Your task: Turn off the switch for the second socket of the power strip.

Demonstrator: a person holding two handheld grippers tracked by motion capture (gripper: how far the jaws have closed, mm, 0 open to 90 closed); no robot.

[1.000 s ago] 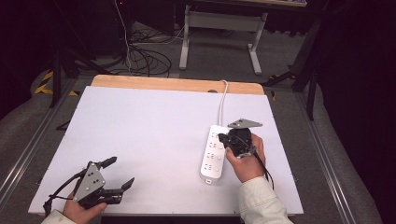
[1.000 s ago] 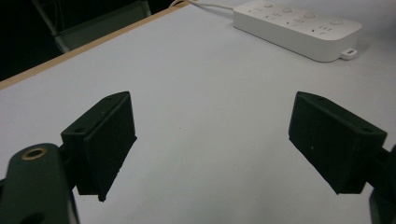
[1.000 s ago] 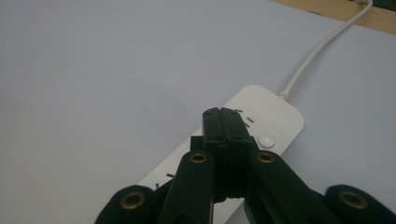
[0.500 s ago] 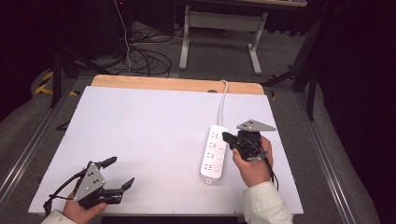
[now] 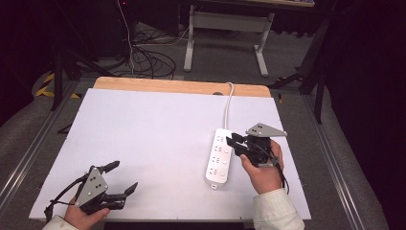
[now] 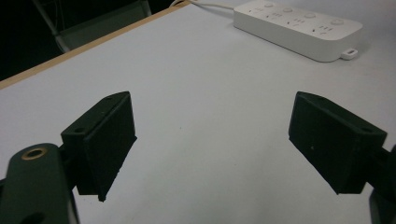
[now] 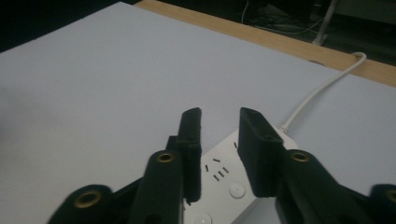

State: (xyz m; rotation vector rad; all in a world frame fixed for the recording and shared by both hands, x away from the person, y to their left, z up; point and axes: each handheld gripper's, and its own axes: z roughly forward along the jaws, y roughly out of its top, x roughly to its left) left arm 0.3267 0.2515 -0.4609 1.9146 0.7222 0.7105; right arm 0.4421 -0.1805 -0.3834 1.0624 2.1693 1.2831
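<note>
A white power strip [image 5: 218, 158] lies on the right half of the white table top [image 5: 143, 134], and its white cord [image 5: 229, 103] runs off over the back edge. My right gripper [image 5: 234, 143] hovers at the strip's right side with its tips over the upper sockets. Its jaws have just been opening, and they stand a little apart with nothing between them. In the right gripper view the strip [image 7: 224, 182] sits below the gripper [image 7: 220, 116]. My left gripper [image 5: 123, 176] rests near the front left, wide open and empty. The left gripper view shows the gripper [image 6: 212, 121] and, far off, the strip [image 6: 299, 25].
A wooden strip [image 5: 182, 86] borders the table's back edge. Metal rails [image 5: 335, 158] run along both sides. Behind the table are loose cables on the floor [image 5: 143, 60] and a white desk frame [image 5: 225, 21].
My right gripper shifted slightly to the right off the strip, and its jaws went from shut to a little apart. The left gripper stayed put.
</note>
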